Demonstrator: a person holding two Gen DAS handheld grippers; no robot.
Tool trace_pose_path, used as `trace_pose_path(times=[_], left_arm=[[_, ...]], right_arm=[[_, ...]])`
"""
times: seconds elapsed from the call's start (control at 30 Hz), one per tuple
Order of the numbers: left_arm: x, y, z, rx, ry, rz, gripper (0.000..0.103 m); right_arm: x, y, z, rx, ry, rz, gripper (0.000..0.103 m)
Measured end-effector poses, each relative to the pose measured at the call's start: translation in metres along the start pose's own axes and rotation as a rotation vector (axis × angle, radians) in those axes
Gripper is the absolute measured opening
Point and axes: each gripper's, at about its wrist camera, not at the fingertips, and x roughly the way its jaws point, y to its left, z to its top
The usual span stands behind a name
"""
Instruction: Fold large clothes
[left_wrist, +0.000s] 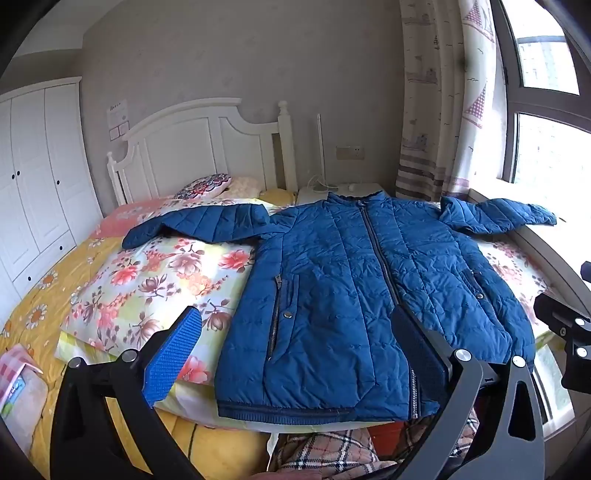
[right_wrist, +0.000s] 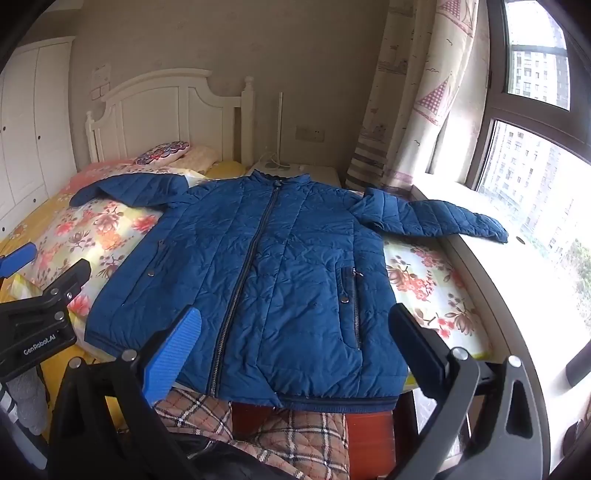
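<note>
A blue quilted jacket (left_wrist: 351, 280) (right_wrist: 266, 266) lies flat and zipped on a floral quilt (left_wrist: 155, 280) (right_wrist: 432, 288) on the bed, front up, collar toward the headboard. Both sleeves spread outward; the right sleeve (right_wrist: 436, 218) reaches onto the window sill. My left gripper (left_wrist: 299, 354) hovers open above the jacket's hem, left of the zip, with nothing between its fingers. My right gripper (right_wrist: 295, 347) stands open over the hem on the right half, also empty. Each gripper's body shows at the edge of the other's view.
A white headboard (left_wrist: 207, 147) and pillows sit at the far end, a nightstand (left_wrist: 340, 190) beside them. A wardrobe (left_wrist: 33, 177) stands left, the window sill (right_wrist: 509, 280) right. Plaid clothing (right_wrist: 266, 432) lies at the bed's near edge, below the hem.
</note>
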Motion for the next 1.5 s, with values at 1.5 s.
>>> trace_pose_path(times=[1.5], left_arm=[[0.005, 0.005, -0.013, -0.003, 0.026, -0.006, 0.099]], right_arm=[[-0.002, 0.018, -0.005, -0.031, -0.004, 0.025, 0.101]])
